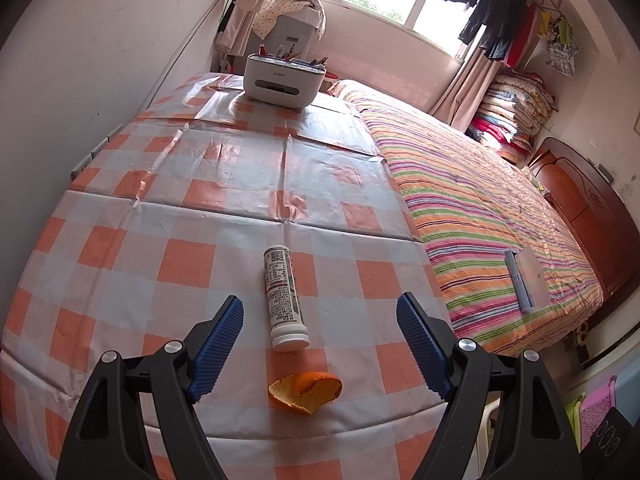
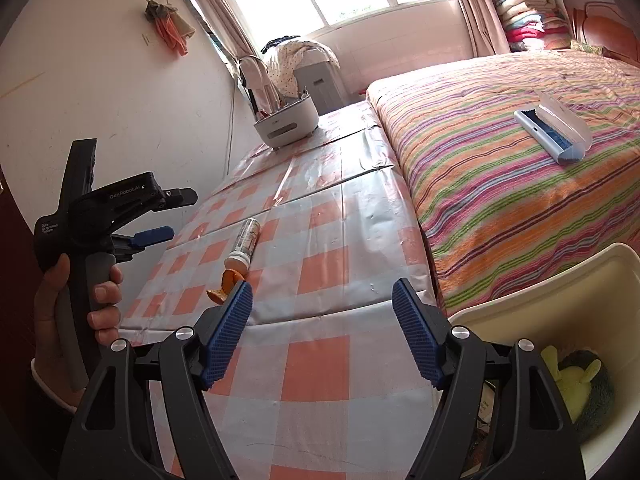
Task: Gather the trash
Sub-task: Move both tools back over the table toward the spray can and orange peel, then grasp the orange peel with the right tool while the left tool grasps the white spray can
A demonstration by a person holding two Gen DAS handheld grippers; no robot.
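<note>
Checked tablecloth (image 1: 224, 184) beside striped bed (image 1: 480, 208)

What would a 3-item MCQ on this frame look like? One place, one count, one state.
1. Where is the peel relative to the bottle?
A. Off the bottle's cap end, nearer the table's front edge
B. On the bed
C. Inside the organizer

2. How many trash items lie on the table?
A. One
B. Two
C. Four

3. What state is the left gripper in?
A. Shut on the bottle
B. Shut on the peel
C. Open, holding nothing

Answers:
1 A, the left wrist view shows the peel just beyond the white cap, toward the camera.
2 B, only the bottle and peel lie there; the organizer is no trash.
3 C, the fingers stand wide apart to either side of the bottle.
</note>
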